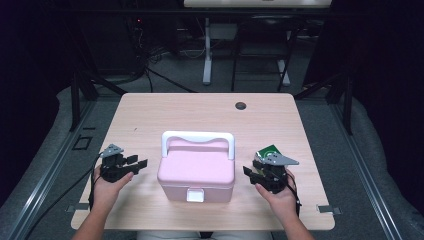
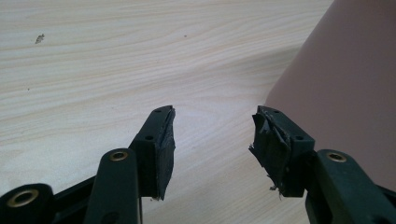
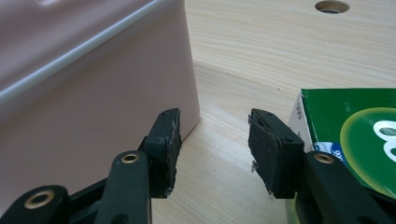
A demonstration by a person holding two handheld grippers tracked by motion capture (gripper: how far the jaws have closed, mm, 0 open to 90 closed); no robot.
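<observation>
A pink lidded box (image 1: pixel 196 172) with a white handle (image 1: pixel 198 136) and a white front latch (image 1: pixel 195 195) sits at the table's middle front. My left gripper (image 1: pixel 137 162) rests just left of it, open, with bare tabletop between its pads (image 2: pixel 212 126); the box wall (image 2: pixel 345 93) is to its right. My right gripper (image 1: pixel 251 170) is just right of the box, open with nothing held (image 3: pixel 214 126). The pink box (image 3: pixel 84 93) stands to its left. A small green carton (image 1: pixel 267 151) lies beside the right gripper, close to its right finger (image 3: pixel 350 121).
The light wooden table (image 1: pixel 150 115) has a round cable hole (image 1: pixel 241 105) near its far edge, which is also in the right gripper view (image 3: pixel 331 6). Dark floor, cables and desk legs lie beyond the table.
</observation>
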